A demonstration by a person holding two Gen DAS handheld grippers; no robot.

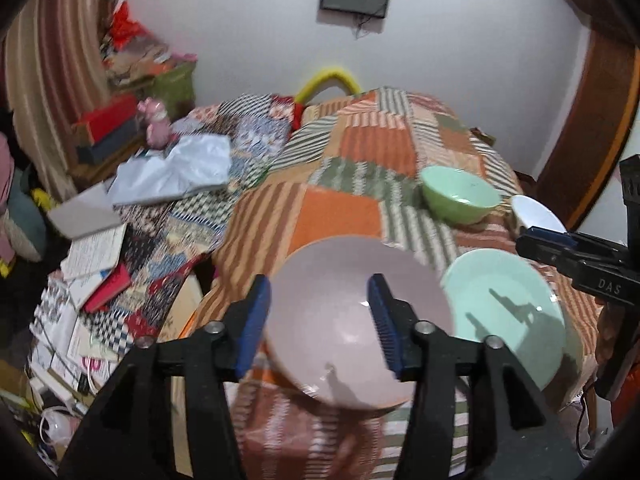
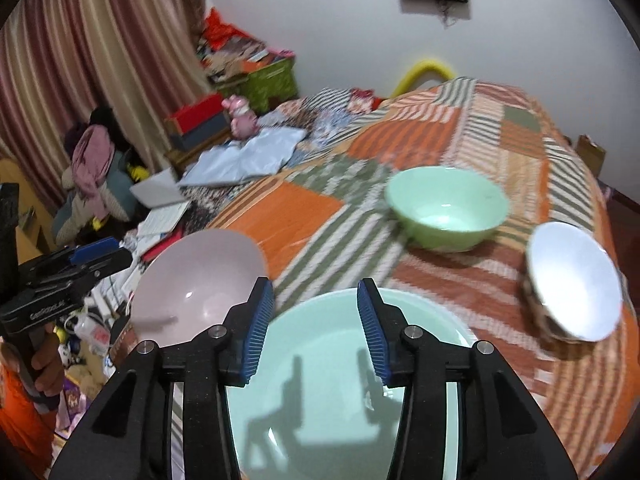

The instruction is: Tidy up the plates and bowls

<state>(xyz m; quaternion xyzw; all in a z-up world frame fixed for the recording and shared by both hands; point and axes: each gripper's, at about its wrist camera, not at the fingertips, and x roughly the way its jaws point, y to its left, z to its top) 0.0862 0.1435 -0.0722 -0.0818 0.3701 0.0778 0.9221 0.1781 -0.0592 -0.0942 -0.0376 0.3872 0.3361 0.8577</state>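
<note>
A pink plate (image 1: 352,320) lies on the patchwork cloth, and my left gripper (image 1: 319,284) hovers over its near side, open, with nothing between its blue pads. Beside it on the right lies a mint plate (image 1: 508,312). In the right wrist view my right gripper (image 2: 314,286) stands open above that mint plate (image 2: 320,360), its shadow falling on the plate. The pink plate (image 2: 200,264) is to its left. Farther back sits a green bowl (image 2: 444,212), and a white bowl (image 2: 576,280) leans tilted at the right.
The striped patchwork cloth (image 1: 340,208) covers the surface. Books and papers (image 1: 96,248) pile up off its left edge, with a pale bag (image 1: 180,168) behind. A wooden frame (image 1: 592,120) stands at the right. A hand (image 2: 44,360) holds the left gripper's handle.
</note>
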